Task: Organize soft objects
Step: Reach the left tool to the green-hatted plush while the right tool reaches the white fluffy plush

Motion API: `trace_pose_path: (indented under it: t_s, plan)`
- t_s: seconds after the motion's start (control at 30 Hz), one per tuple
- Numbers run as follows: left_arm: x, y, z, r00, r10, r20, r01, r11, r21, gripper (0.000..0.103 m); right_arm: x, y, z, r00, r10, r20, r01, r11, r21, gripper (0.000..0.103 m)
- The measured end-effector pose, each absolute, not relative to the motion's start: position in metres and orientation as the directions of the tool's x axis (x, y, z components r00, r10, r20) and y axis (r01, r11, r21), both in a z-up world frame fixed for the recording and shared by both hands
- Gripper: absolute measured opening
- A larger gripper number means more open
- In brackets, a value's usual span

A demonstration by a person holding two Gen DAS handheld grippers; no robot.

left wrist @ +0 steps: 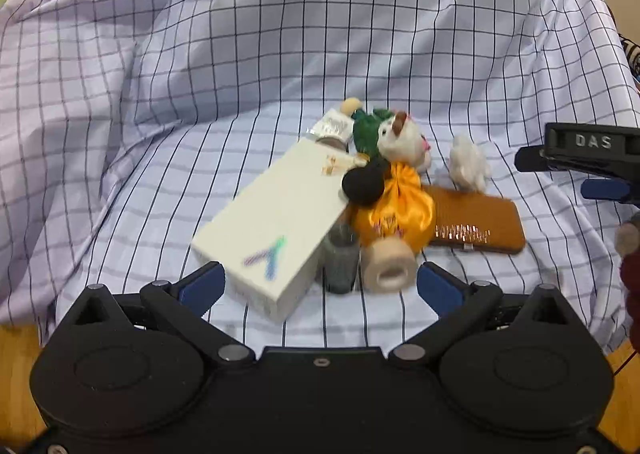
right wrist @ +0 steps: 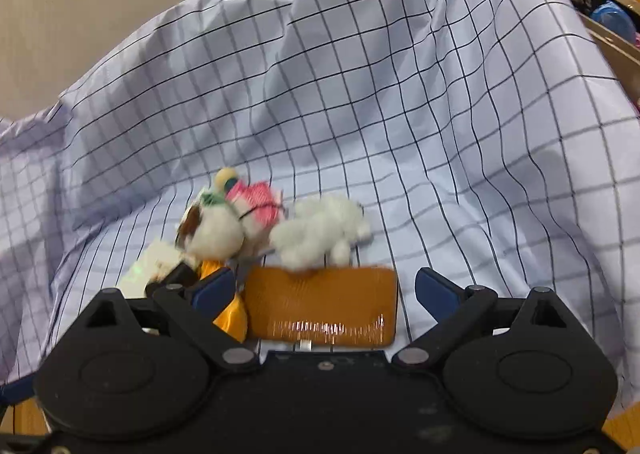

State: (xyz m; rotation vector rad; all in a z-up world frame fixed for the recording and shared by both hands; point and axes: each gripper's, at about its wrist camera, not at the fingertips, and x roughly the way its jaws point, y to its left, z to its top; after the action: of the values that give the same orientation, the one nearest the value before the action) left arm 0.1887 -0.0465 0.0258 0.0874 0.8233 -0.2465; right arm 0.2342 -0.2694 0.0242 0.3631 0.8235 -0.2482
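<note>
A pile lies on the checked cloth (left wrist: 280, 54). It holds a white box (left wrist: 276, 222), a plush animal with a white head (left wrist: 400, 138) and a green part, an orange satin pouch (left wrist: 396, 210), a small white fluffy toy (left wrist: 468, 164), a flat orange case (left wrist: 476, 222), a tape roll (left wrist: 388, 266) and a dark cup (left wrist: 340, 258). My left gripper (left wrist: 320, 286) is open, just in front of the box, cup and tape roll. My right gripper (right wrist: 324, 290) is open over the near end of the orange case (right wrist: 324, 306), with the fluffy toy (right wrist: 320, 230) and plush head (right wrist: 216, 230) beyond it.
The cloth rises in folds behind and to both sides of the pile. A wooden floor (left wrist: 16, 366) shows at the lower corners. A wooden shelf (right wrist: 612, 38) with striped and blue items stands at the far right. The right gripper's body (left wrist: 588, 154) enters the left wrist view from the right.
</note>
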Motion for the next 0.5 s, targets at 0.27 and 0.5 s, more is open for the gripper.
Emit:
trace_pose_path:
  t_s: [0.27,0.5]
  plan:
    - [0.210,-0.058,0.023,0.649,-0.208,-0.732,0.282,0.959,-0.023,0.099,0.297,-0.296,0.001,0.635,-0.090,-0.768,0.437,0.861,0.260,0.097]
    - [0.219,-0.062,0.020,0.650,-0.220,-0.728,0.306,0.952,-0.014,0.099,0.343,-0.307,-0.037,0.554,-0.069,-0.830,0.479,0.841,0.250,0.096]
